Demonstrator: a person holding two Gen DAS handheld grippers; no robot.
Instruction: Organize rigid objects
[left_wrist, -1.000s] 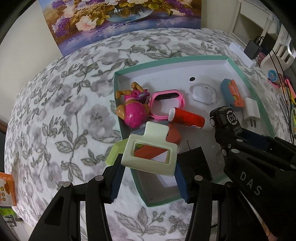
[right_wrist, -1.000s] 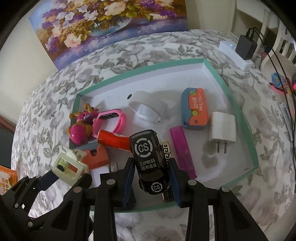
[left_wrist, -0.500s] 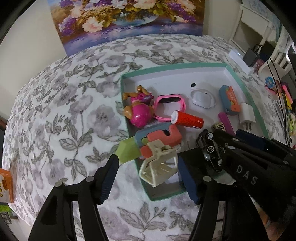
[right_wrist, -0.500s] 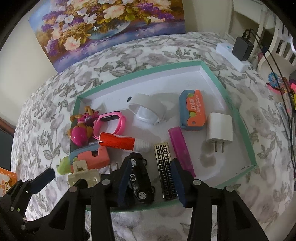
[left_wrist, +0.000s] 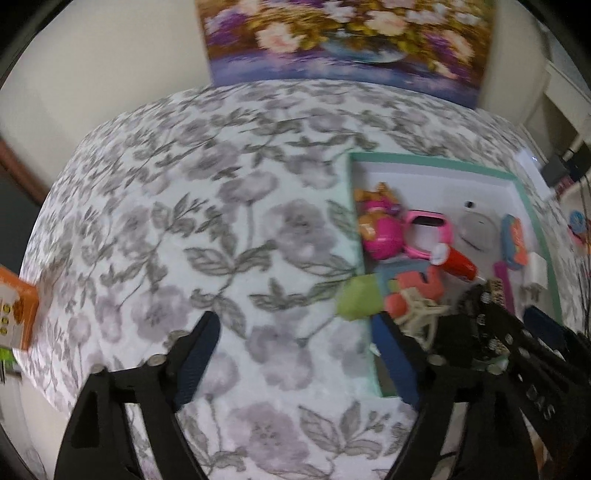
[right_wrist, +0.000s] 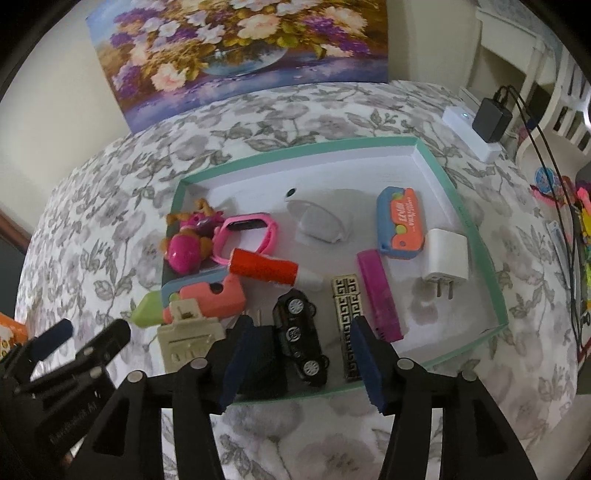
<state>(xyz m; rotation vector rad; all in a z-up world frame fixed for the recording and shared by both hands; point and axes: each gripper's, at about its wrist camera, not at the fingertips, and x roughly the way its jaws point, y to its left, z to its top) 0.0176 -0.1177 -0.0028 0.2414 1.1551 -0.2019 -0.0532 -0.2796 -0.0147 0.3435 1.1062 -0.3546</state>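
A teal-rimmed white tray (right_wrist: 295, 147) holds several small items. A black toy car (right_wrist: 299, 336) lies on its side by the near rim, between the fingers of my right gripper (right_wrist: 303, 362). Its jaws are opening and the pads stand clear of the car. A cream hair clip (right_wrist: 188, 339) rests in the tray's near left corner, beside a coral and blue piece (right_wrist: 210, 295). My left gripper (left_wrist: 295, 354) hangs over the flowered cloth left of the tray (left_wrist: 354, 221), jaws opening, with nothing between them. The clip (left_wrist: 421, 317) lies just past its right finger.
Also in the tray are a pink figure (right_wrist: 184, 247), pink watch (right_wrist: 247, 232), red tube (right_wrist: 264, 267), white case (right_wrist: 317, 221), blue-orange toy (right_wrist: 400, 221), white plug (right_wrist: 445, 254), magenta bar (right_wrist: 380, 295) and patterned lighter (right_wrist: 347, 302). A power strip (right_wrist: 476, 129) and cables lie right, an orange box (left_wrist: 18, 306) left.
The left gripper let go of the cream clip into the tray, opened wide and swung left over the cloth. The right gripper released the black car, which tipped onto its side.
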